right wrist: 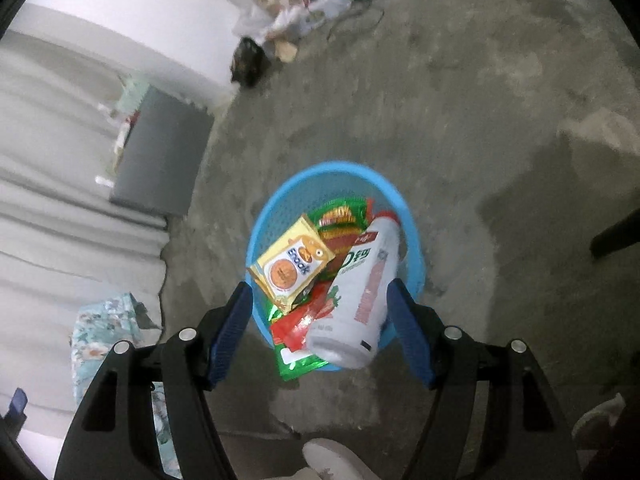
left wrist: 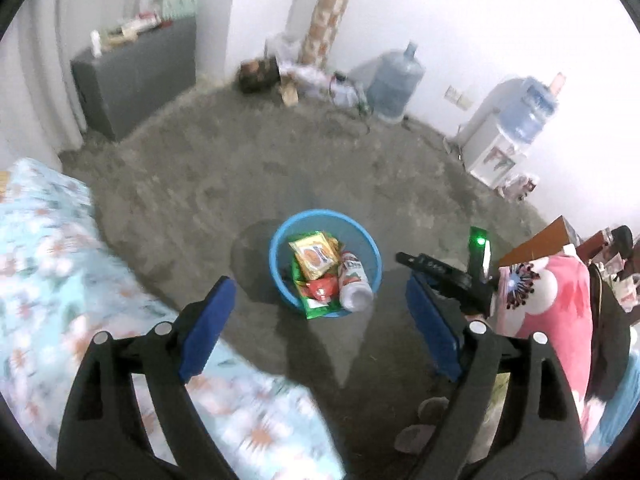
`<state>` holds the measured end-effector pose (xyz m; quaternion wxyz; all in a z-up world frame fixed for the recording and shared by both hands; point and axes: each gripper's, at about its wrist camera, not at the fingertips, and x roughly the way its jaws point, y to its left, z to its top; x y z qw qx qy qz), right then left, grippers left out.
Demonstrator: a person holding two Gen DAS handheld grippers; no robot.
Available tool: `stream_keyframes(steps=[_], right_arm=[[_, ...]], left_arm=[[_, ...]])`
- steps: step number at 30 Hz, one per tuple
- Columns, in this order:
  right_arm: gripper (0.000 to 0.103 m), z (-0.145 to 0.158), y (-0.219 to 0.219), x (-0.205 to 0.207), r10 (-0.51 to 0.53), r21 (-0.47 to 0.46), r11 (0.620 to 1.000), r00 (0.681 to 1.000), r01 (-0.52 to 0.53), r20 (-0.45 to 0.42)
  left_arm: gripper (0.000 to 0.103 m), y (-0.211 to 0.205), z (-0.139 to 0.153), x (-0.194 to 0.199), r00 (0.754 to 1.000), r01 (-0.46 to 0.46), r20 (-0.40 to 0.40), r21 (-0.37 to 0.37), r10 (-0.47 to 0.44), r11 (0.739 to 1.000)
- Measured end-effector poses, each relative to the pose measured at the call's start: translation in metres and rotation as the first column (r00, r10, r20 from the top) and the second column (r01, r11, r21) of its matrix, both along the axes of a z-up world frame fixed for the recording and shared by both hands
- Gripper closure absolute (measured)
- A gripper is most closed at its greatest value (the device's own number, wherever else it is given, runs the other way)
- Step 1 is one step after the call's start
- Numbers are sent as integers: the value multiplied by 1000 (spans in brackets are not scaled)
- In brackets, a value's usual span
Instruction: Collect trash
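A blue mesh basket (left wrist: 280,240) (right wrist: 280,200) stands on the concrete floor. Inside lie a yellow snack packet (left wrist: 314,258) (right wrist: 290,268), a white bottle (left wrist: 352,284) (right wrist: 364,296) leaning on the rim, a red wrapper (right wrist: 304,320) and a green wrapper (left wrist: 316,310) (right wrist: 302,364) hanging over the near rim. My left gripper (left wrist: 320,280) hangs well above the basket, open, with nothing between its blue pads. My right gripper (right wrist: 319,286) hovers closer over the basket, open too; the bottle and packets lie below its pads, apart from them.
A bed with a floral sheet (left wrist: 60,260) is at the left. A grey cabinet (left wrist: 136,80), water jugs (left wrist: 394,80) and a dispenser (left wrist: 500,136) line the far wall. A pink floral cloth (left wrist: 552,312) is at the right, a light shoe (right wrist: 332,460) below.
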<state>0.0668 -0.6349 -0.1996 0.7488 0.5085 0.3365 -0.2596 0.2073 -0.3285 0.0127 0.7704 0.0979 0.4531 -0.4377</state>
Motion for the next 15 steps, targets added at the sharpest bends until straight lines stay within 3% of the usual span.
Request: stream_keyframes(steps=[2, 5, 8, 10, 11, 15], right_arm=[[35, 21, 14, -1, 30, -50, 998, 1000, -30, 6], [34, 69, 58, 19, 162, -180, 971, 987, -158, 6], [23, 130, 121, 42, 342, -350, 881, 940, -318, 7], [16, 176, 178, 50, 457, -490, 778, 889, -395, 9], [12, 187, 192, 50, 478, -523, 751, 878, -403, 8], [6, 246, 280, 42, 590, -683, 596, 807, -422, 16]], left_arm=[[20, 33, 14, -11, 999, -14, 32, -38, 16, 999], [16, 103, 37, -31, 987, -111, 101, -141, 126, 984], [10, 162, 49, -50, 954, -239, 133, -210, 270, 948], [9, 199, 52, -60, 914, -348, 139, -218, 381, 912], [9, 222, 53, -67, 871, -436, 151, -197, 467, 878], [9, 275, 51, -85, 750, -626, 171, -128, 639, 769]])
